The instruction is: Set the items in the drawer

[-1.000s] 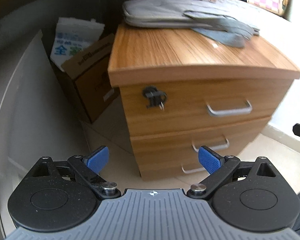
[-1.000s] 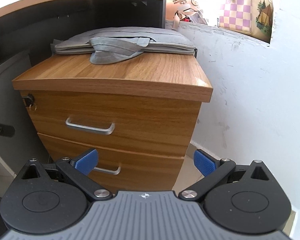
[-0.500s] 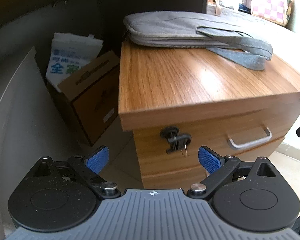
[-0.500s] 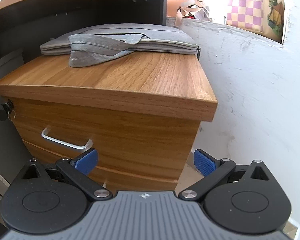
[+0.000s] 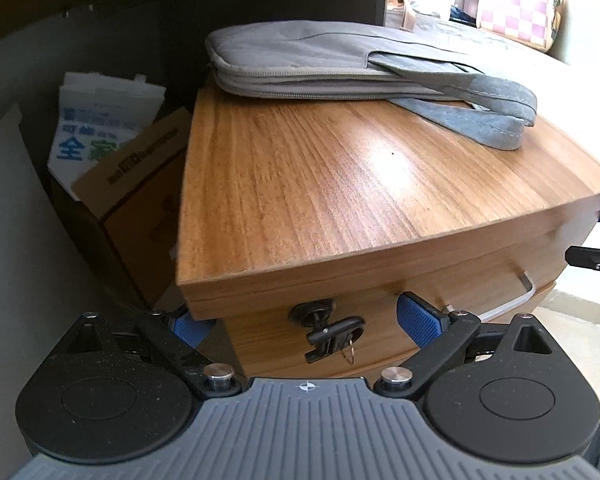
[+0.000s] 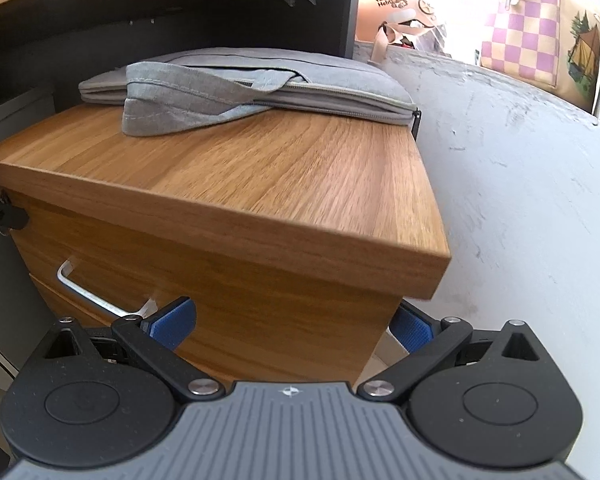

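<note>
In the left wrist view the left gripper (image 5: 306, 322) sat at the bottom of the frame with its blue-padded fingers spread wide and nothing between them. Straight ahead of it was the front left corner of a wooden cabinet (image 5: 340, 184), and the key lock (image 5: 328, 330) of the top drawer hung in the gap between the fingers. A grey laptop bag (image 5: 324, 60) lay flat at the back of the cabinet top, in the upper middle of the frame, its handle draped forward to the right. A cardboard box (image 5: 140, 184) with a white bag (image 5: 96, 120) stood at the left, beside the cabinet.

In the right wrist view the right gripper (image 6: 292, 326) was also spread wide and empty, facing the cabinet's front right corner. The top drawer (image 6: 220, 288) was shut, and its metal handle (image 6: 96, 294) showed at the lower left, just left of the left finger. A checked tote bag (image 6: 536, 36) stood on the ledge at the upper right.
</note>
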